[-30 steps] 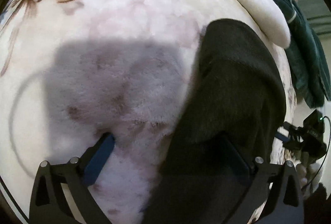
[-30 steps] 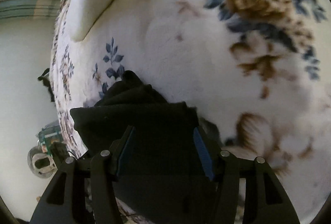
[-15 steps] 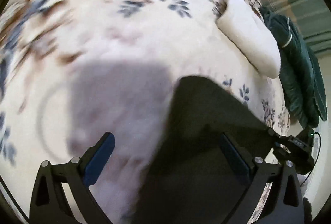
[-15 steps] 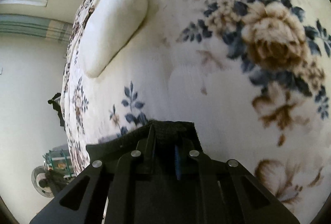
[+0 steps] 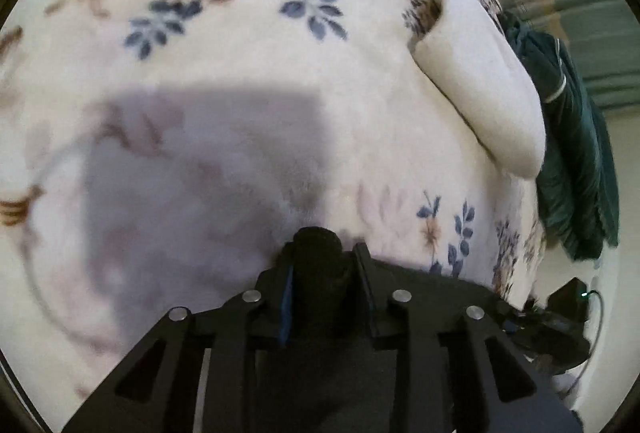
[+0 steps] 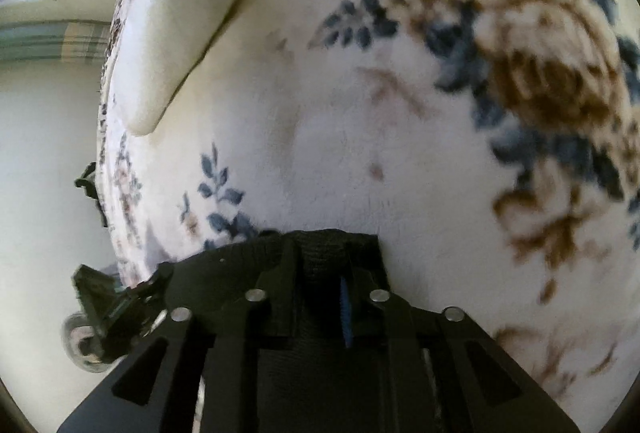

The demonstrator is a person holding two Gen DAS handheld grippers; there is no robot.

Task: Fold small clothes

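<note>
The small black knitted garment [image 5: 318,269] is held at two points above the near edge of the cream plush floral blanket [image 5: 248,81] that covers the bed. In the left wrist view, a bunched fold of the garment is clamped between the fingers of the left gripper [image 5: 322,265]; the jaws are drawn in until only the thickness of the bunched cloth separates them, and a rounded lump of fabric protrudes beyond the fingertips. In the right wrist view, the right gripper [image 6: 320,261] is likewise closed on the garment [image 6: 324,253], with a band of the cloth edge gripped between its narrowly spaced jaws and a blue finger pad [image 6: 345,309] seen edge-on. From this grip the cloth is stretched taut toward the left edge of the blanket [image 6: 360,137]. Whether the lower part of the garment touches the blanket cannot be determined, as it is hidden behind the gripper bodies.

A cream cylindrical bolster pillow [image 5: 480,73] lies toward the far right edge of the bed in the left wrist view. Beyond that edge, a dark green hanging cloth [image 5: 576,161] is visible. A broad grey shadow [image 5: 208,169] is cast on the blanket ahead of the left gripper. The pillow [image 6: 176,17] appears at the far left corner in the right wrist view.
</note>
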